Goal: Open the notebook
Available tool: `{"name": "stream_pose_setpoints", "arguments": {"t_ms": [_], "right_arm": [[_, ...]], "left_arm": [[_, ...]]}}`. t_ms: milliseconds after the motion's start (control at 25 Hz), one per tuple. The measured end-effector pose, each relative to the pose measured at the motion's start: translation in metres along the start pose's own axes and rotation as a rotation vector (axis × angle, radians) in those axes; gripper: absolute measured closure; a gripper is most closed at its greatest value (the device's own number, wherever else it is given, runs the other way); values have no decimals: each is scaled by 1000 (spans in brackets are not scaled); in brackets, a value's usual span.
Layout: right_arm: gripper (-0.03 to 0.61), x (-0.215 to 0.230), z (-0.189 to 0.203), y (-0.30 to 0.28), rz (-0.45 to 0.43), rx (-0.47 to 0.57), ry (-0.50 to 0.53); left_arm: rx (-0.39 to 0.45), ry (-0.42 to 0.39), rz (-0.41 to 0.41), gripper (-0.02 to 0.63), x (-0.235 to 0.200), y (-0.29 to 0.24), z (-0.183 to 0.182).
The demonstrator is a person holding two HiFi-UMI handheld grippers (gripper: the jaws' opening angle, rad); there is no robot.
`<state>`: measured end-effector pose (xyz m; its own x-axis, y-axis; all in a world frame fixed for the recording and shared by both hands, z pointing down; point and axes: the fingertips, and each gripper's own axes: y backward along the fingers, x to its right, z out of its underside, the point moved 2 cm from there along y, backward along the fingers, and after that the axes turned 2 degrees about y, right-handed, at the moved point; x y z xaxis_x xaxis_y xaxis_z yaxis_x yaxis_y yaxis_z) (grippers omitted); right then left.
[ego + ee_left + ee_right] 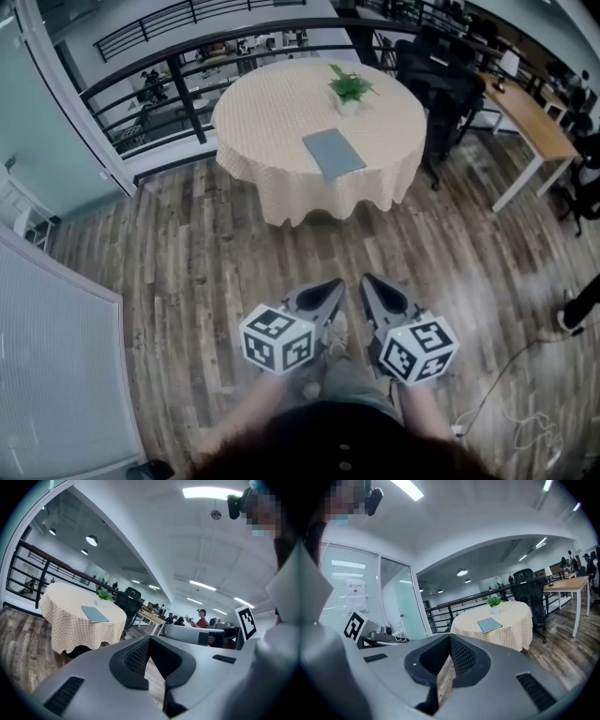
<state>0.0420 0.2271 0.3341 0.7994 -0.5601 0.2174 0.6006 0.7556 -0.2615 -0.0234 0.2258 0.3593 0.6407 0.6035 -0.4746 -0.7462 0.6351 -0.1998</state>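
Observation:
The closed grey-blue notebook (333, 153) lies flat on a round table (272, 112) with a checked cloth, near its front right edge. It also shows in the left gripper view, notebook (94, 614), and in the right gripper view, notebook (490, 624). My left gripper (336, 284) and right gripper (367, 279) hang side by side over the wooden floor, close to my body and well short of the table. Both point towards the table. Each has its jaws shut with nothing between them; left gripper (150, 639), right gripper (450, 637).
A small potted plant (350, 89) stands on the table behind the notebook. A black railing (187, 56) runs behind the table. Black office chairs (441, 84) and a wooden desk (530, 117) stand at the right. A cable (506, 394) lies on the floor at lower right.

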Motion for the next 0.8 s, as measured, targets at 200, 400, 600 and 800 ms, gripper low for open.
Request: {"name": "stream_pose_setpoints", "arguments": {"t_ms": [200,400,600,800], "right_arm": [[568,32,-19,-41,-4,-18,62],[568,66,-45,-88,-25,-31,107],[568,102,-69,-127,-43,-28,111],[568,131,-77,-161,-80,-43,120]], "left_arm": [[-7,-11,-39,604,-34,-32,-22],[4,-5,-66,604,-64,-69,-55],[10,-17,-104,604,-93,-103,-82],[20,-37,-112,604,-112,-139,-104]]}}
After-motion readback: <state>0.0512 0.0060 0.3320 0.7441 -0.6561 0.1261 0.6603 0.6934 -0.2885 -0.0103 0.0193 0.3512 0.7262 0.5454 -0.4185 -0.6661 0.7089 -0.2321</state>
